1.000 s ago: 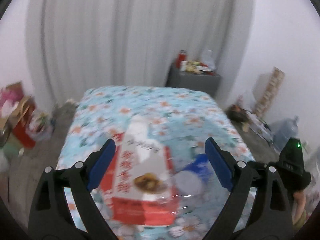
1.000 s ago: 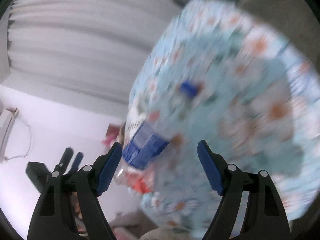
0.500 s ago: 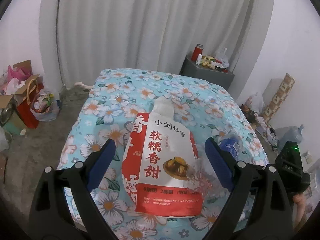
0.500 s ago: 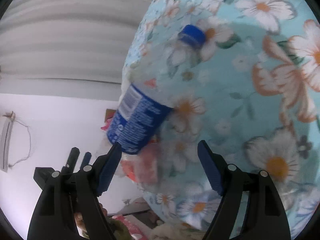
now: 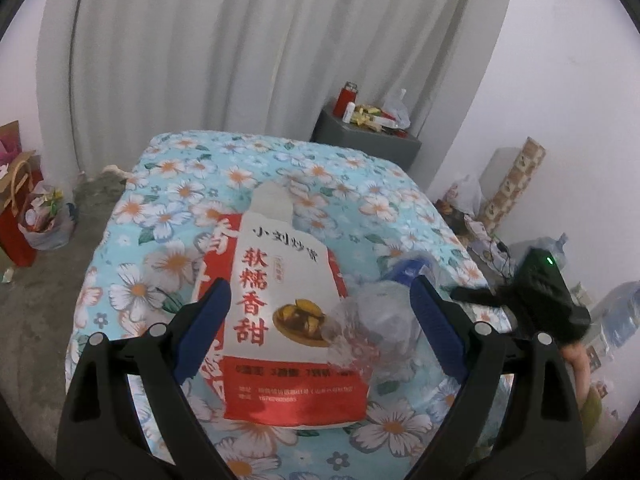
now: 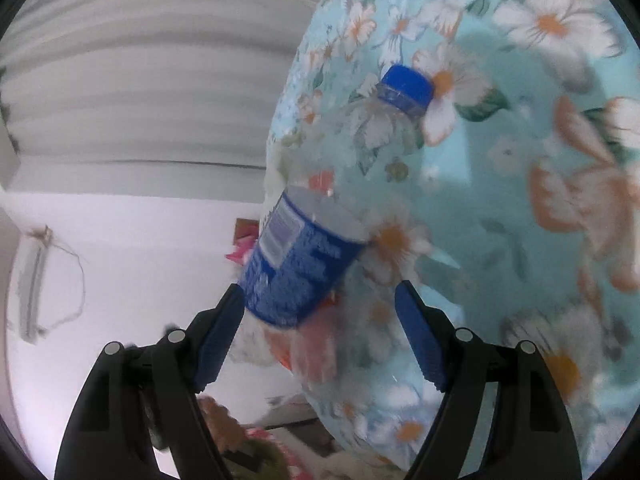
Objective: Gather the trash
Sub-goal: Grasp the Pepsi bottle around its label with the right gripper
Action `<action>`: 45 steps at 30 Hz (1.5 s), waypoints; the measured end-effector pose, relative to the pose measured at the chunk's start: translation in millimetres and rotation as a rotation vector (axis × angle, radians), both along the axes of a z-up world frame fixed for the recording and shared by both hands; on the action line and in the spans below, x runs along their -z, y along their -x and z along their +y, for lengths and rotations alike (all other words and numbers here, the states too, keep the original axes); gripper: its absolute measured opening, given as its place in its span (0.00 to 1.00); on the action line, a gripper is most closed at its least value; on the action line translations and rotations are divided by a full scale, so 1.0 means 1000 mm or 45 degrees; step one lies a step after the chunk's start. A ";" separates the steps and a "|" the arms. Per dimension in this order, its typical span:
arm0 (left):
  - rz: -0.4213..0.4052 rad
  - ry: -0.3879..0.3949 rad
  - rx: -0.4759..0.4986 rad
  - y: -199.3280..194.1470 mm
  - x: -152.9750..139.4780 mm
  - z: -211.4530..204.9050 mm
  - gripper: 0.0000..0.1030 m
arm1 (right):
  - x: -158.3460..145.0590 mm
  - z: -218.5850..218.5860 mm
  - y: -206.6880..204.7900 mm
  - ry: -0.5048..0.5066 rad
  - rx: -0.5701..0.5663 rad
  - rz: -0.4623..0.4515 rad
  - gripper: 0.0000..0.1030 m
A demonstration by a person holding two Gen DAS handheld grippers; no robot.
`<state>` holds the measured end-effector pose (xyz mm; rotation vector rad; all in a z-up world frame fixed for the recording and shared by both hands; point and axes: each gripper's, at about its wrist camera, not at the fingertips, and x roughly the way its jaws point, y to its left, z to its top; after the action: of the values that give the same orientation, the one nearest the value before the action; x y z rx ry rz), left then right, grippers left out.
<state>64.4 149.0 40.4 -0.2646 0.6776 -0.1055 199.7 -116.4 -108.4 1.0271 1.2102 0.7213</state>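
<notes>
Both grippers tilt down over the floral blue bedspread [image 5: 320,168]. The left gripper [image 5: 322,328] is spread wide, clasping nothing, with the red-and-white paper snack bag [image 5: 280,304] lying flat between its fingers. The right gripper [image 6: 320,336] is likewise released; the clear plastic bottle with blue label and cap [image 6: 304,264] lies just beyond its fingers, nearer the left one.

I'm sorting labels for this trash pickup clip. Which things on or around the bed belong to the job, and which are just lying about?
Job:
- red and white snack bag on the floral bedspread
- clear plastic bottle with blue cap
- left gripper, open
- right gripper, open

Lying about:
- red flask on the grey nightstand
- red gift bag
- water jug
</notes>
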 end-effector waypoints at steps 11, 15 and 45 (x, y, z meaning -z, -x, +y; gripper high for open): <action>0.022 0.038 0.008 -0.001 0.009 0.001 0.84 | 0.031 0.042 -0.044 -0.217 -0.025 0.145 0.63; 0.016 0.038 -0.003 0.001 0.007 0.003 0.84 | 0.032 0.038 -0.045 -0.336 -0.024 0.173 0.58; 0.167 -0.208 0.341 -0.011 0.050 -0.124 0.80 | -0.009 -0.071 -0.011 0.370 -0.146 -0.111 0.65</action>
<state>75.9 25.0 -10.1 -0.0227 0.8455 -0.2892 210.8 -187.6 -99.2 0.6844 1.2623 0.6495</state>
